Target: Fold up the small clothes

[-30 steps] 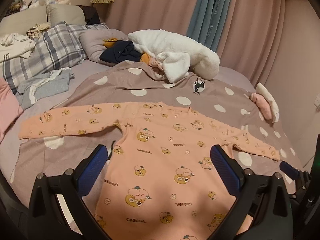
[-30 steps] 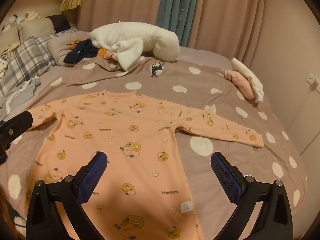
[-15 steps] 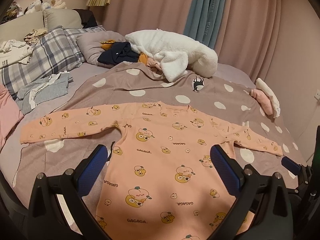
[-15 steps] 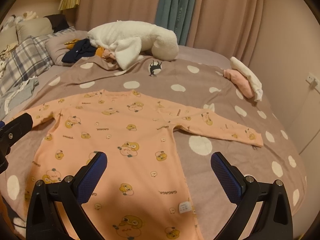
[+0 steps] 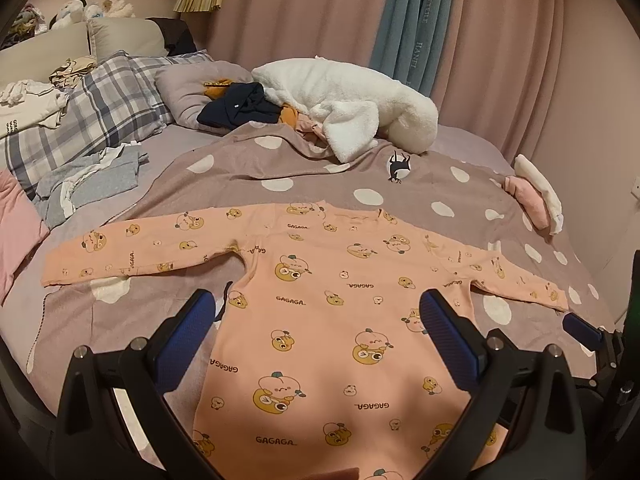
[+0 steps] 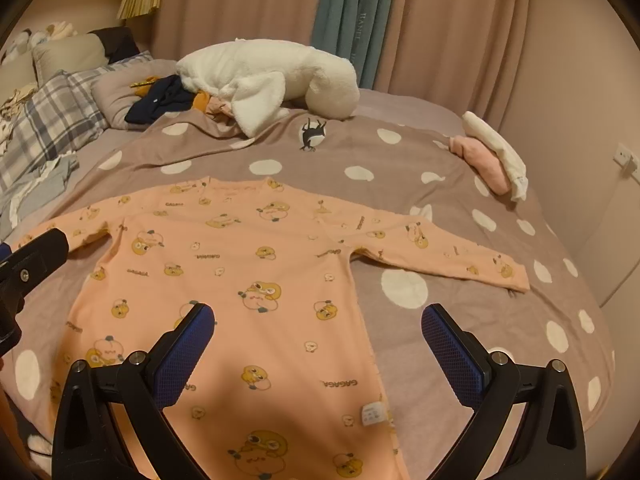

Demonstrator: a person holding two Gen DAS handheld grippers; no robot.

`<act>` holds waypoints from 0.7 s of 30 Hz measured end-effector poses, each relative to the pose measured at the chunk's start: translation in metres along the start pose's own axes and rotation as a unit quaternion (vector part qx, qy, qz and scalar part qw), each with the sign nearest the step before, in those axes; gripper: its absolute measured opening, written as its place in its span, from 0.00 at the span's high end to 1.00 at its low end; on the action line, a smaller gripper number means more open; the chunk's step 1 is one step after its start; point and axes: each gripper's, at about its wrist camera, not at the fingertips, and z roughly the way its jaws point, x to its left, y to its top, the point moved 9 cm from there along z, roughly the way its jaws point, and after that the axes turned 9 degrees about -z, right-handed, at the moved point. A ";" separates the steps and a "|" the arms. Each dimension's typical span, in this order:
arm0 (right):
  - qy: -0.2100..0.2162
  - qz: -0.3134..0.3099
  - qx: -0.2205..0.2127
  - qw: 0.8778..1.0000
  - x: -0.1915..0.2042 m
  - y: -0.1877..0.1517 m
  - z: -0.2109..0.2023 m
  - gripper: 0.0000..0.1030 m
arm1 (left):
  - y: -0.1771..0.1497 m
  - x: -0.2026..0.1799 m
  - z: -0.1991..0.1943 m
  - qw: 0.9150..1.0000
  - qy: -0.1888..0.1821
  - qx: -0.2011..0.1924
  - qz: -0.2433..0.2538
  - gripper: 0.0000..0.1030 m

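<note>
Both grippers are released and hold nothing. The left gripper [image 5: 316,332] and right gripper [image 6: 318,336] hover above the onesie [image 5: 340,320], which lies flat on the dotted blanket [image 5: 240,176], body between and ahead of the fingers, sleeves spread past them to either side.

Judged step: first fold. Pinch each sleeve near its cuff — single layer only, not the blanket — and carry it across the body, keeping edges aligned.

Compared with a second ago, both cameras sit slightly higher and further back; the onesie has not shifted.
</note>
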 end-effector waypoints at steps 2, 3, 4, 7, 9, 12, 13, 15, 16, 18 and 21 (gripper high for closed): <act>0.000 0.000 0.001 1.000 0.001 0.000 0.000 0.00 | 0.000 -0.002 0.001 1.000 0.001 0.002 0.006 0.01; 0.001 0.000 0.002 1.000 0.001 -0.001 0.000 0.00 | -0.001 -0.002 0.001 1.000 0.006 0.002 0.009 0.01; 0.000 0.000 0.003 1.000 0.001 -0.001 0.001 0.00 | -0.001 -0.002 0.002 1.000 0.010 0.002 0.011 0.01; -0.002 -0.001 0.002 1.000 0.000 -0.001 0.000 0.00 | -0.002 -0.003 0.003 1.000 0.014 0.002 0.017 0.01; -0.002 -0.001 0.000 1.000 0.000 -0.001 0.000 0.00 | -0.003 -0.004 0.003 1.000 0.009 0.005 0.018 0.01; -0.002 -0.001 0.001 1.000 0.000 -0.001 0.000 0.00 | -0.005 -0.006 0.003 1.000 0.006 0.010 0.025 0.01; -0.003 -0.001 0.002 1.000 0.000 -0.001 0.000 0.00 | -0.006 -0.006 0.003 1.000 0.007 0.010 0.026 0.01; -0.005 -0.001 0.003 1.000 -0.001 -0.001 0.000 0.00 | -0.006 -0.005 0.004 0.999 0.012 0.009 0.028 0.01; -0.006 -0.002 0.004 1.000 -0.001 -0.001 -0.001 0.00 | -0.006 -0.006 0.005 0.999 0.014 0.008 0.030 0.01; -0.006 0.000 0.004 1.000 -0.002 -0.001 -0.001 0.00 | -0.006 -0.006 0.005 0.999 0.017 0.007 0.033 0.01; -0.004 0.002 0.006 1.000 -0.003 -0.002 -0.001 0.00 | -0.006 -0.005 0.004 0.999 0.017 0.005 0.032 0.01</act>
